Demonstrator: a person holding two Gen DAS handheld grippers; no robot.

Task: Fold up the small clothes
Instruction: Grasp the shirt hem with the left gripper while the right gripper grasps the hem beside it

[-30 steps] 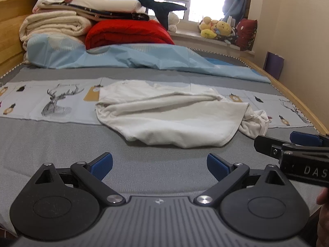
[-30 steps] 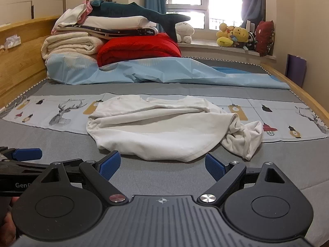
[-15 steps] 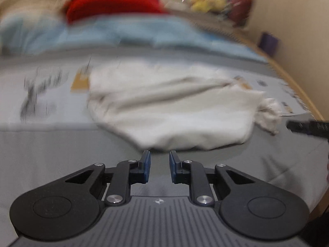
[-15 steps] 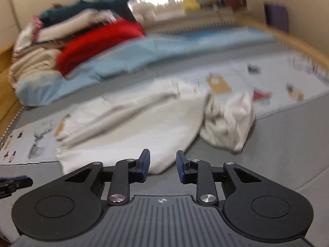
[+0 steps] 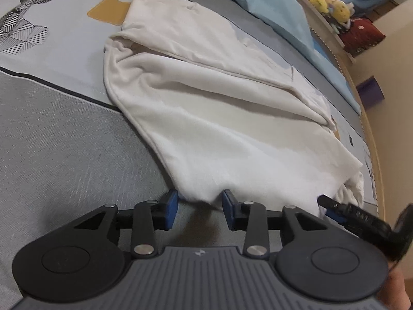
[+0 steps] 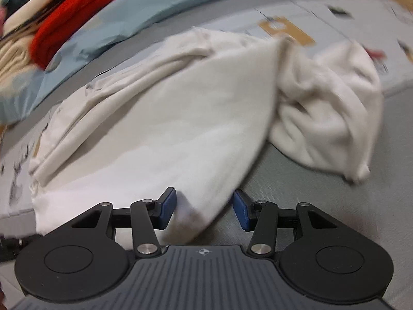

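Left gripper [image 5: 198,208]: jaws parted, blue pads either side of the near hem of the white garment [image 5: 219,108], a point of cloth lying in the gap; nothing is clamped. Right gripper [image 6: 204,210]: jaws likewise parted, the near corner of the same garment [image 6: 165,134] lying between them and draped toward the palm — not yet pinched. The right wrist view is motion-blurred, so contact between pads and cloth cannot be confirmed there.

Position of work: the garment lies crumpled on the grey bedspread [image 5: 64,139], directly ahead of both tools. The near hem is the closest part; both grippers stand at it, side by side, the right tool's finger showing at the left view's right edge. Neither hand is clearly nearer.

Orientation: the long axis runs away from the left tool, up and leftward, toward a tan printed tag [image 5: 111,9]; a bunched lump [image 6: 333,108] sits to the right.

Judgement — the coming move is a closing of both jaws on the near hem.

Beyond: a light blue sheet [image 6: 108,23] and a red quilt [image 6: 67,28].
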